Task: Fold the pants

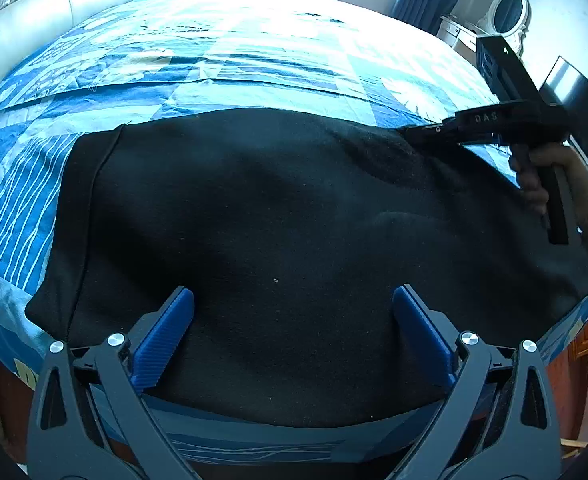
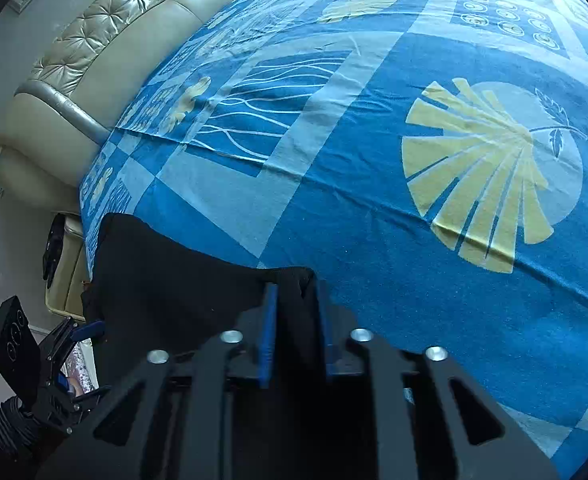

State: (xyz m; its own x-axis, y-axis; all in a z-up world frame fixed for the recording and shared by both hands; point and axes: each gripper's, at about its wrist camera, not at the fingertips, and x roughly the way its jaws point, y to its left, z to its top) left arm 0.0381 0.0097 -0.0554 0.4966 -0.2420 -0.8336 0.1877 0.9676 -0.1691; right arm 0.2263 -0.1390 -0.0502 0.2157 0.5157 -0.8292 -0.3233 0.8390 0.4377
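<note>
Black pants [image 1: 278, 208] lie spread flat across the near part of a bed with a blue patterned cover [image 1: 222, 76]. My left gripper [image 1: 293, 300] hovers over their near edge, its blue pads wide open and nothing between them. In the right wrist view my right gripper [image 2: 296, 300] is shut on a fold of the black pants [image 2: 166, 280] at their far corner. The left wrist view shows that right gripper [image 1: 412, 134] from the side, a hand [image 1: 534, 184] around its handle. The open left gripper [image 2: 92, 360] appears at the lower left of the right wrist view.
A cream tufted headboard [image 2: 94, 40] runs along the bed's left side. A white dressing table with an oval mirror [image 1: 508, 8] and a dark flat panel [image 1: 582, 108] stand past the right edge. The bed's near edge [image 1: 278, 436] runs just under my left gripper.
</note>
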